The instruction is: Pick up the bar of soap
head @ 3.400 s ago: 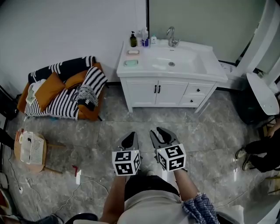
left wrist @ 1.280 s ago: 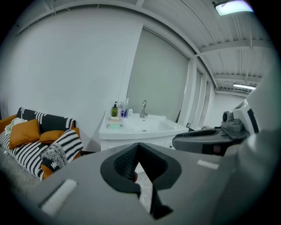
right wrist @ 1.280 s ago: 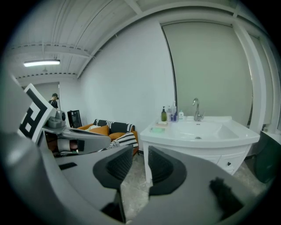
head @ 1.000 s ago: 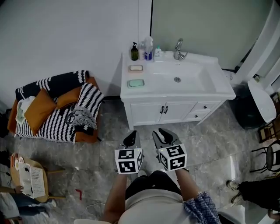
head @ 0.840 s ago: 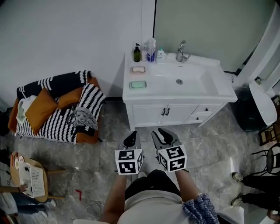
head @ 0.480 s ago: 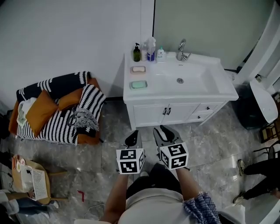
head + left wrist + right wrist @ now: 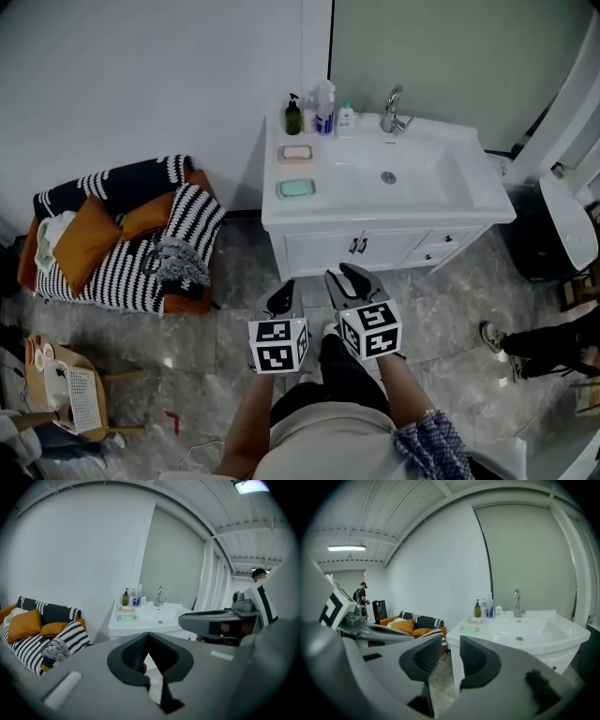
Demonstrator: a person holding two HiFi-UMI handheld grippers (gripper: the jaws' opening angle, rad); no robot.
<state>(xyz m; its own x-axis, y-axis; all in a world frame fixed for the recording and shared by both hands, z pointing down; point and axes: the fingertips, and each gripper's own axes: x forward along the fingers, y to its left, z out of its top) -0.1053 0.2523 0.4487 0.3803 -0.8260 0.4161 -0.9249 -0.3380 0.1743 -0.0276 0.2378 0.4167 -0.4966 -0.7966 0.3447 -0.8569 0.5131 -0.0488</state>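
On countertop [image 7: 450, 202], left edge: bar of soap [image 7: 297, 152], well apart from both tongs
left gripper [image 7: 147, 635]: jaws together, empty
right gripper [image 7: 451, 645]: jaws slightly apart, empty
right gripper view alone: distant person [image 7: 362, 592] beyond sofa [image 7: 415, 623]

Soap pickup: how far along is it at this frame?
Done: nothing; the pale bar of soap and green bar lie on the white vanity counter. In hand: nothing; left gripper shut, right gripper open, both empty, short of the vanity. Left: reach, grasp, lift.

On the white sink top [image 7: 427, 208], a pink soap [image 7: 297, 153], a green soap [image 7: 296, 188] and some bottles [image 7: 322, 106] are kept.
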